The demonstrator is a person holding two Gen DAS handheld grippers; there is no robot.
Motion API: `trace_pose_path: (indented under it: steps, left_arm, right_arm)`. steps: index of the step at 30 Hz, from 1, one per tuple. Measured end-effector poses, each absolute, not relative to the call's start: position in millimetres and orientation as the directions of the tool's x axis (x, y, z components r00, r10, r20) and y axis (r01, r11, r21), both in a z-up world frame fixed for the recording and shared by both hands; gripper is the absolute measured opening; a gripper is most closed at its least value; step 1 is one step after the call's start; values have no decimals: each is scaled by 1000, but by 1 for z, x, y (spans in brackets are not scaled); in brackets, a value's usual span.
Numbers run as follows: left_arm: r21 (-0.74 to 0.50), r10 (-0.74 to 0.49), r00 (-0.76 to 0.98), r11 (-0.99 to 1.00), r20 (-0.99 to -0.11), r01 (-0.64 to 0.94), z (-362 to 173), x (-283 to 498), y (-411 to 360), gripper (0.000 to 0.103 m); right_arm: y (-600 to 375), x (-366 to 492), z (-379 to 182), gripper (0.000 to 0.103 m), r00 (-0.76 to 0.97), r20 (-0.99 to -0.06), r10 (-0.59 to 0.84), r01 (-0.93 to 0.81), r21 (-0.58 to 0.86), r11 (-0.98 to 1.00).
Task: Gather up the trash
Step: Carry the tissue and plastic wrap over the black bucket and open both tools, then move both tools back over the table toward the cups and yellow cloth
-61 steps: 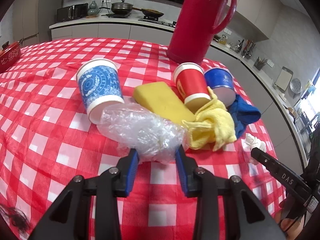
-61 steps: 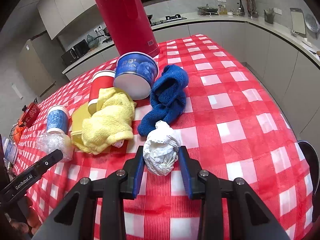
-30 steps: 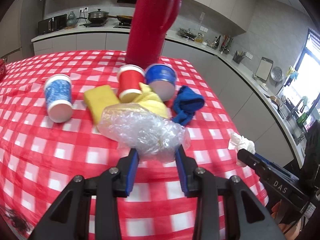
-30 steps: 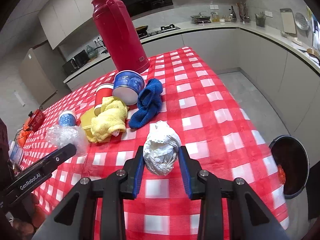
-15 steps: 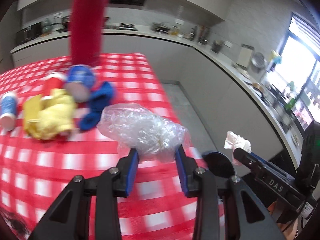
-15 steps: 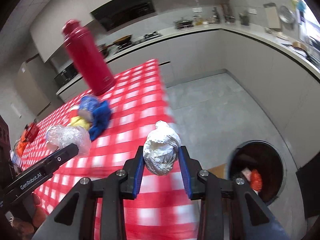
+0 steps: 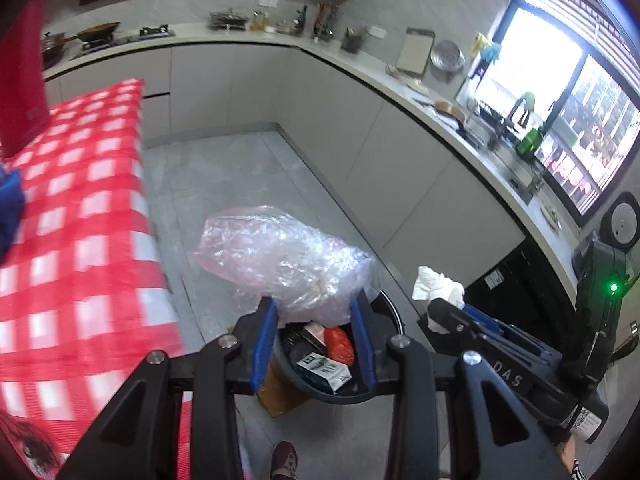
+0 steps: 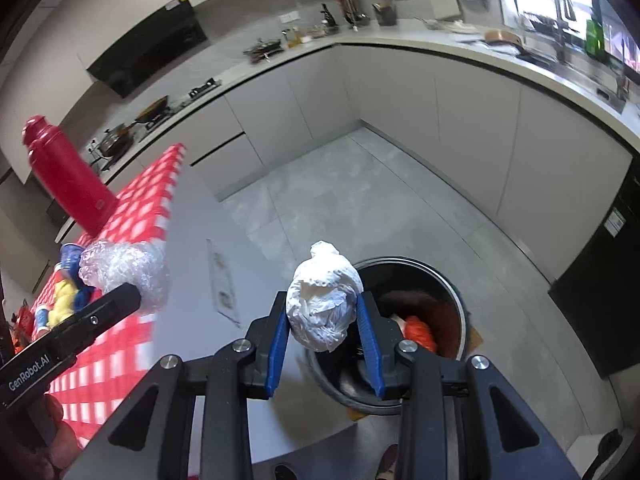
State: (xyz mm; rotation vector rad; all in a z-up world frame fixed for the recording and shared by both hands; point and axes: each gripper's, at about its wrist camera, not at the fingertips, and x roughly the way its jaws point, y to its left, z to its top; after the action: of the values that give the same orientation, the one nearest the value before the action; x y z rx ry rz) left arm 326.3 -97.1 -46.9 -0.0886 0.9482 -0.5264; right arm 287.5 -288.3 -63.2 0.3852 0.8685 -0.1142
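My left gripper (image 7: 314,312) is shut on a crumpled clear plastic bag (image 7: 284,260) and holds it above the dark round trash bin (image 7: 340,394) on the floor. The bin holds an orange wrapper (image 7: 339,345) and a small carton (image 7: 324,366). My right gripper (image 8: 322,322) is shut on a white paper wad (image 8: 322,304) and holds it over the near rim of the same bin (image 8: 456,300). The right gripper with its wad (image 7: 438,286) shows at the right of the left wrist view. The left gripper's bag (image 8: 124,270) shows at the left of the right wrist view.
The table with the red checked cloth (image 7: 60,240) lies to the left, its edge beside the bin. A red thermos (image 8: 66,178), cups and cloths (image 8: 66,292) stand on it. Grey cabinets (image 8: 460,120) ring the tiled floor (image 8: 360,200). A cardboard piece (image 7: 280,392) lies under the bin.
Both grippers have swung right, off the table, and now hang over the trash bin. Each keeps hold of its piece of trash.
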Motion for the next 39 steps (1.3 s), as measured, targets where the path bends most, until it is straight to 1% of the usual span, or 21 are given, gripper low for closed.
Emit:
trace_pose_path:
  steps: [7,16,17,19,20,21,22,23,27,35,39]
  left_arm:
    - [-292,-425,397,889,-814,353,-89,332,-133,37]
    - [-289,-367,316,919,-875,268,-149,346,-162,39]
    - [-287,-361,311,922,-879,259,-152,347,-164,41]
    - [-291,-351,298,929,-888,227,-161,349,-164,45]
    - [-305,-357,291,929,-887,209,-164,349,-163,53]
    - [-303,-350,289,933,-891,197,-166,349,-163,61]
    - [-300,-347,286,934,-893,196,-168,350,-165,64]
    - [-298,-345,284,934,-895,195,-168,350,-167,67]
    - [-290,-334,330,941,-883,177,-155,348,-161,67]
    - [-260,-321,422,945,-848,196,-90,334,-145,67]
    - [-278,-335,447,942,-829,190,-65,327,-127,67]
  right_arm:
    - [-324,301,-105,36,588,-804,92,253,291,923]
    - [-355,329,-146,37,543,-827,144,225,309,924]
    - [-357,334,-149,37,539,-829,151,221,312,924]
    - [-360,339,-156,41,532,-832,158,215,314,925]
    - [-362,342,-158,51,527,-834,163,213,316,925]
    - [-364,344,-161,58,525,-834,170,213,322,923]
    - [-366,344,-163,58,526,-834,167,218,322,921]
    - [-367,346,-163,59,527,-833,169,217,324,921]
    - [-371,345,-155,59,555,-819,147,227,319,920]
    - [-367,337,-121,58,603,-788,128,206,309,929]
    - [-350,334,-100,58,621,-770,142,175,313,933]
